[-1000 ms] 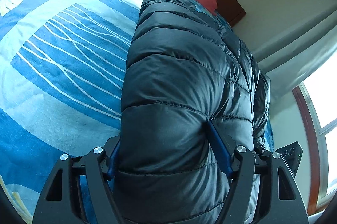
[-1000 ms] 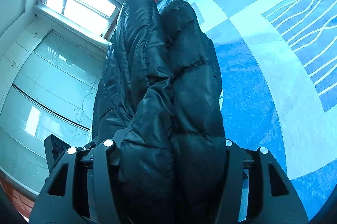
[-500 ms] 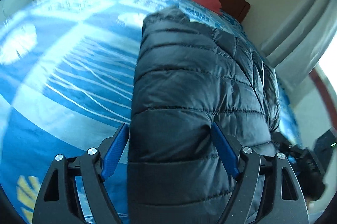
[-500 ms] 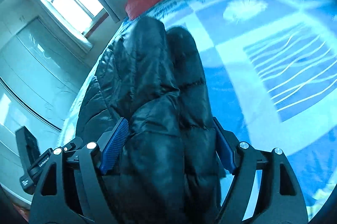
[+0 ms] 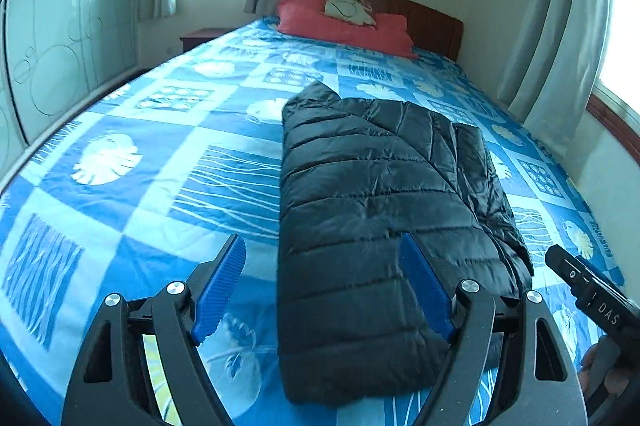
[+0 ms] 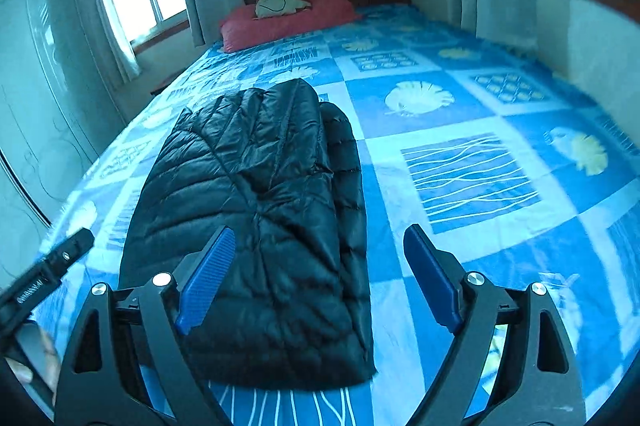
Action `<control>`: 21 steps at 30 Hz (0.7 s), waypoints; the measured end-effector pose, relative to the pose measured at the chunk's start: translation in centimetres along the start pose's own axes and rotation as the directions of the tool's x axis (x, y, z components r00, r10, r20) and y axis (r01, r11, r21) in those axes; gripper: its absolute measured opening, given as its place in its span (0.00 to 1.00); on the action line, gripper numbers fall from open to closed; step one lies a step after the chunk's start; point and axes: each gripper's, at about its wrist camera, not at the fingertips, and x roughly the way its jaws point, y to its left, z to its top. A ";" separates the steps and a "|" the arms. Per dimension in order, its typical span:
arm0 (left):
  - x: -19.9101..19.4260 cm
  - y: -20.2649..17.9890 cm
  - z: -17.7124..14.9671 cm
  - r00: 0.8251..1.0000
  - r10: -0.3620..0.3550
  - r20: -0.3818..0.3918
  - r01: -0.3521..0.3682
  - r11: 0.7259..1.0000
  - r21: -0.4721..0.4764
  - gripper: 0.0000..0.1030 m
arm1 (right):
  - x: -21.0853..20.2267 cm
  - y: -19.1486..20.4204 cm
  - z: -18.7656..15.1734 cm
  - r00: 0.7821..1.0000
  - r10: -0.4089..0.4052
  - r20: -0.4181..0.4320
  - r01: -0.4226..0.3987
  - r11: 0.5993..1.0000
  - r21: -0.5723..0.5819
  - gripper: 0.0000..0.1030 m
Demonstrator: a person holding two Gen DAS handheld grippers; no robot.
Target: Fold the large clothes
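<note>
Evidently the fold is largely complete: the black quilted down jacket (image 5: 384,226) is shown lying as a compact, roughly rectangular bundle on the blue-and-white patchwork bedspread (image 5: 160,185), near the foot of the bed. Stitched horizontal channels and a slightly glossy, puffy shell are seen on the upper layer; at the jacket's right edge, looser crumpled layers are left protruding, so a final tidying or one further fold is judged to remain. The left hand-held gripper (image 5: 324,290) is held wide open above the near end, nothing being gripped. The right hand-held gripper (image 6: 316,278) is likewise spread wide and empty. Ribbed blue pads (image 6: 208,278) are carried on black fingers. A red pillow (image 5: 344,25) is seen at the wooden headboard.
</note>
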 end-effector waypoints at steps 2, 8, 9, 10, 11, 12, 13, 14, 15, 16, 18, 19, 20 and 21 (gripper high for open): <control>-1.5 -0.1 -0.8 1.000 0.017 0.017 -0.017 1.000 0.011 0.76 | -1.1 0.5 -0.5 1.000 -0.008 0.009 0.008 1.000 -0.016 0.85; -4.3 -0.6 -2.2 0.999 0.031 0.038 -0.033 0.999 0.034 0.76 | -4.2 2.0 -2.0 0.999 -0.024 0.032 0.026 0.998 -0.059 0.85; -4.7 -0.7 -2.4 0.999 0.031 0.041 -0.032 0.999 0.035 0.76 | -4.6 2.1 -2.2 0.999 -0.027 0.037 0.029 0.997 -0.066 0.85; -4.9 -0.7 -2.5 0.999 0.032 0.042 -0.033 0.999 0.035 0.76 | -5.1 2.2 -2.4 0.999 -0.031 0.043 0.034 0.997 -0.072 0.86; -5.4 -0.8 -2.7 0.998 0.032 0.045 -0.033 0.999 0.034 0.76 | -5.4 2.3 -2.6 0.998 -0.031 0.047 0.034 0.997 -0.076 0.86; -5.7 -0.8 -2.9 0.998 0.031 0.047 -0.033 0.999 0.034 0.76 | -5.8 2.4 -2.7 0.998 -0.031 0.052 0.035 0.996 -0.080 0.86; -5.9 -0.9 -3.0 0.998 0.033 0.050 -0.035 0.999 0.035 0.76 | -6.1 2.4 -2.9 0.998 -0.036 0.056 0.041 0.996 -0.084 0.87; -6.2 -0.9 -3.2 0.998 0.036 0.053 -0.038 0.999 0.037 0.76 | -6.4 2.5 -3.2 0.997 -0.043 0.061 0.048 0.995 -0.090 0.87; -6.4 -1.0 -3.3 0.998 0.038 0.054 -0.040 0.998 0.039 0.76 | -6.6 2.6 -3.4 0.997 -0.045 0.065 0.051 0.994 -0.095 0.88; -6.6 -1.1 -3.5 0.998 0.040 0.054 -0.043 0.998 0.042 0.76 | -6.8 2.6 -3.6 0.997 -0.047 0.067 0.053 0.994 -0.096 0.88; -6.8 -1.2 -3.8 0.997 0.043 0.057 -0.046 0.998 0.048 0.76 | -6.9 2.5 -3.8 0.997 -0.049 0.065 0.055 0.994 -0.096 0.89; -6.9 -1.2 -3.9 0.997 0.045 0.057 -0.048 0.998 0.052 0.76 | -6.9 2.4 -3.9 0.997 -0.051 0.062 0.057 0.994 -0.093 0.89; -7.0 -1.3 -4.0 0.997 0.046 0.057 -0.049 0.997 0.056 0.76 | -6.9 2.3 -4.0 0.997 -0.051 0.060 0.056 0.994 -0.091 0.89; -7.0 -1.3 -4.1 0.997 0.047 0.057 -0.050 0.997 0.059 0.76 | -7.0 2.2 -4.2 0.997 -0.050 0.059 0.055 0.994 -0.089 0.89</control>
